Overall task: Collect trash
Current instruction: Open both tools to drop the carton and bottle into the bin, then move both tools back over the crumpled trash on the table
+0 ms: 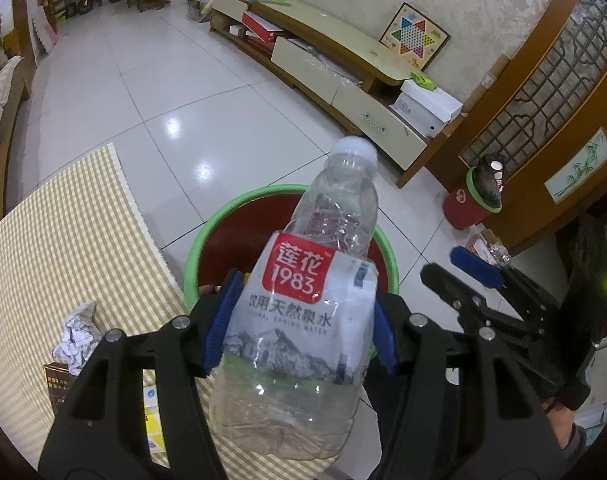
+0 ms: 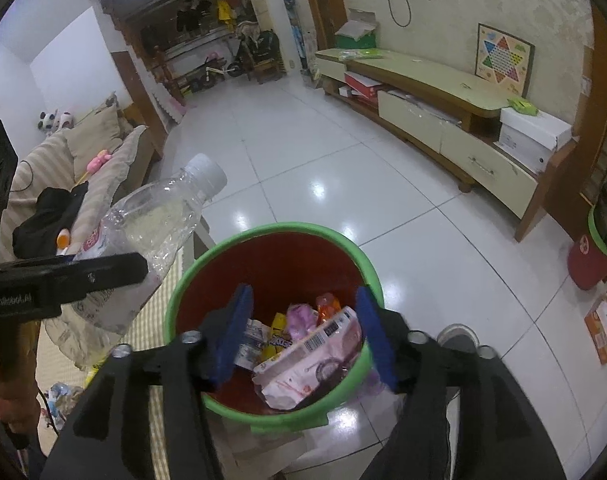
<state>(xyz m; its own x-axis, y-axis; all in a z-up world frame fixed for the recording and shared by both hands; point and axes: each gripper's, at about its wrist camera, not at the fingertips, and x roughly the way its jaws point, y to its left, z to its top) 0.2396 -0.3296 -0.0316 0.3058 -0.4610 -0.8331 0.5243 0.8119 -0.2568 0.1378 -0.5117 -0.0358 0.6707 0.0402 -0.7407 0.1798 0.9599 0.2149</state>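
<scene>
A: Left gripper (image 1: 299,320)?
B: Clamped half-wide on clear bottle (image 1: 303,312), blue pads pressing the label. Long axis running forward beyond the fingertips, white cap leading, above green-rimmed bin (image 1: 191,256). Bin floor hidden behind bottle.

A: Right gripper (image 2: 303,332)?
B: Spread apart, gripping nothing, poised over bin mouth. Pink wrapper (image 2: 303,364) between fingers, below them. Other litter hard to identify.

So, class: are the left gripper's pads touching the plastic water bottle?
Touching. The left wrist view shows both blue pads of the left gripper pressed against the plastic water bottle's label.
</scene>
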